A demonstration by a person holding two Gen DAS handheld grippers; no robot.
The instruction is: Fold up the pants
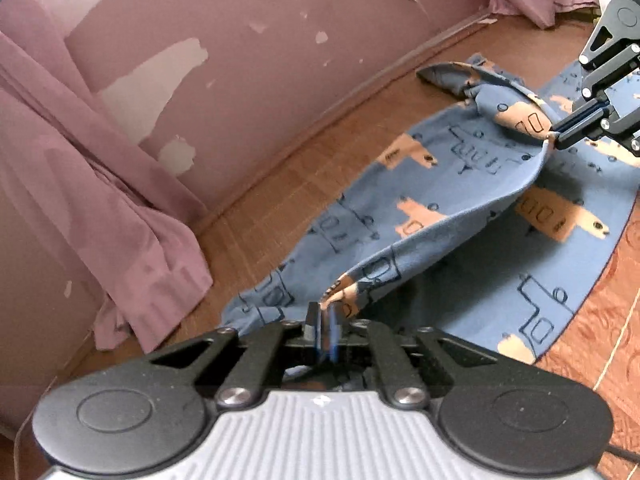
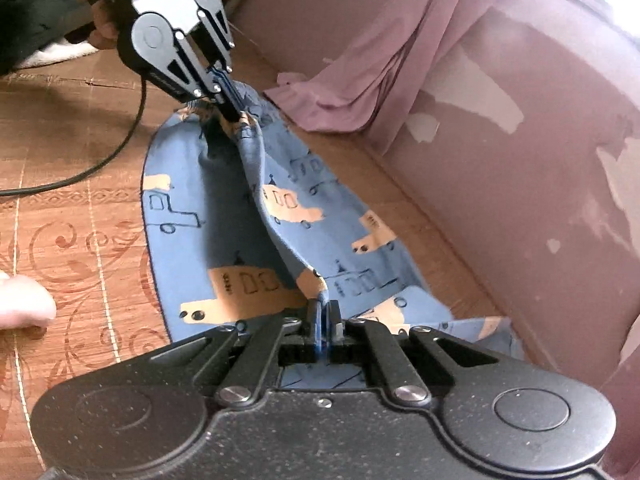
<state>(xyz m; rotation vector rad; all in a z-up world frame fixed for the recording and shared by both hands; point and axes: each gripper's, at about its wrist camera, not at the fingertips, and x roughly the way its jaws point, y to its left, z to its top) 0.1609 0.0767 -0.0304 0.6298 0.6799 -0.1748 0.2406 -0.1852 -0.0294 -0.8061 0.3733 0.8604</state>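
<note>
Only the right wrist view shows a cable (image 2: 100, 164) beside pants (image 2: 240, 208), perhaps touching.

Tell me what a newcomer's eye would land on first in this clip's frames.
The blue pants printed with tan vehicles dominate: one layer is lifted off the floor and stretched between the left gripper, shut on the fabric at the bottom of its own view, and the right gripper, pinching it at the upper right. Behind them runs a mauve wall with peeling patches, and a pink curtain pools on the wooden floor at left.
</note>
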